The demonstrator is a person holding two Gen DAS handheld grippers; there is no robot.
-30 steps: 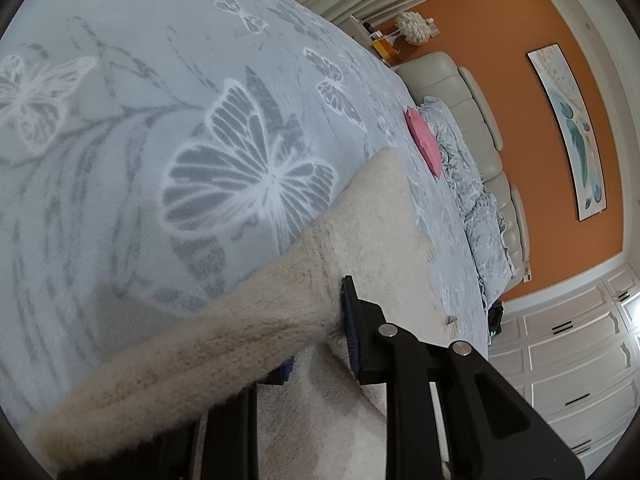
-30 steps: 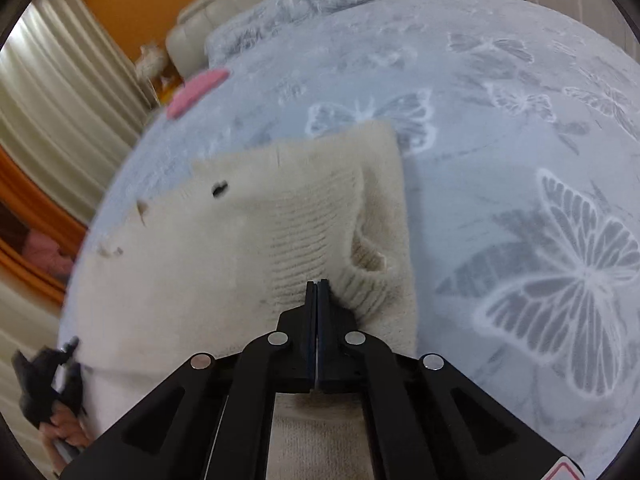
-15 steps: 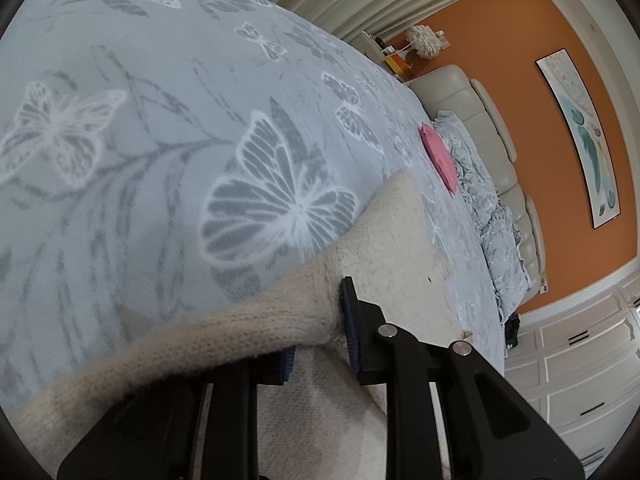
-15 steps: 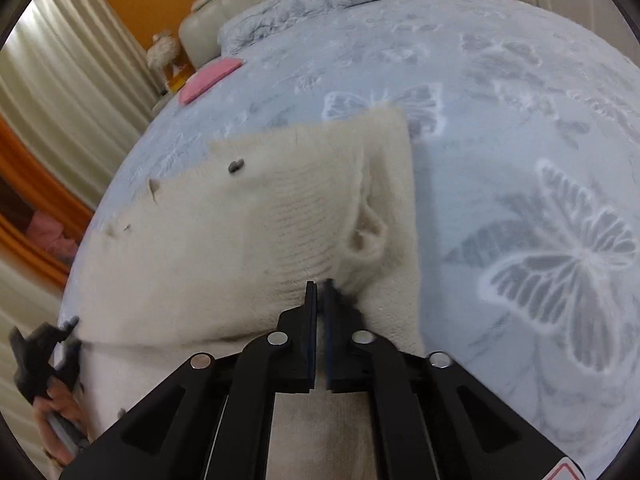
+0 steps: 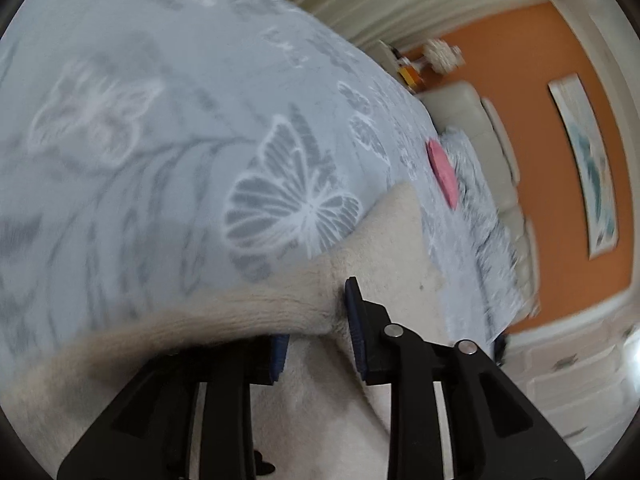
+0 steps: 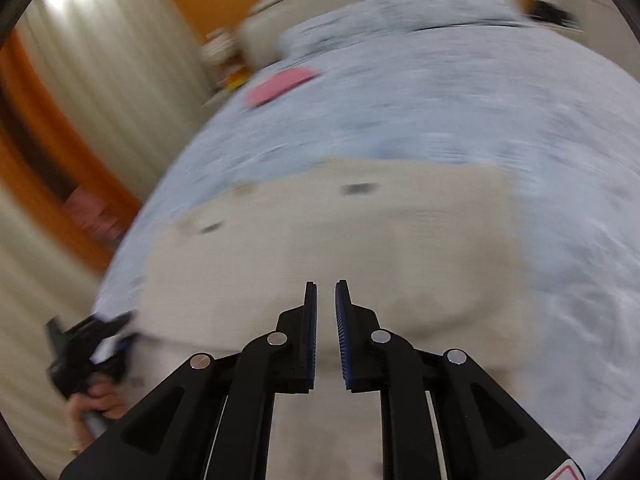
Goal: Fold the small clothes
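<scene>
A cream knit sweater (image 6: pixel 360 240) lies folded on the pale blue butterfly-print bedspread (image 6: pixel 500 112). My right gripper (image 6: pixel 326 300) is open and empty above the sweater's near part. My left gripper (image 5: pixel 316 324) has its jaws apart around a raised fold of the same sweater (image 5: pixel 248 312), which drapes across them; the left fingertip is partly hidden by the cloth. The left gripper also shows at the lower left of the right wrist view (image 6: pixel 92 348), held by a hand.
A pink item (image 6: pixel 282 82) lies on the bedspread toward the headboard (image 5: pixel 464 108), also seen in the left wrist view (image 5: pixel 442 172). Grey patterned pillows (image 5: pixel 480 216) line the head. Curtains (image 6: pixel 112 80) and an orange wall (image 5: pixel 568 208) bound the room.
My right gripper has opened, let go of the sweater's edge and lifted away. The left gripper has pulled back a little with the fold still across it. Both views are blurred by motion.
</scene>
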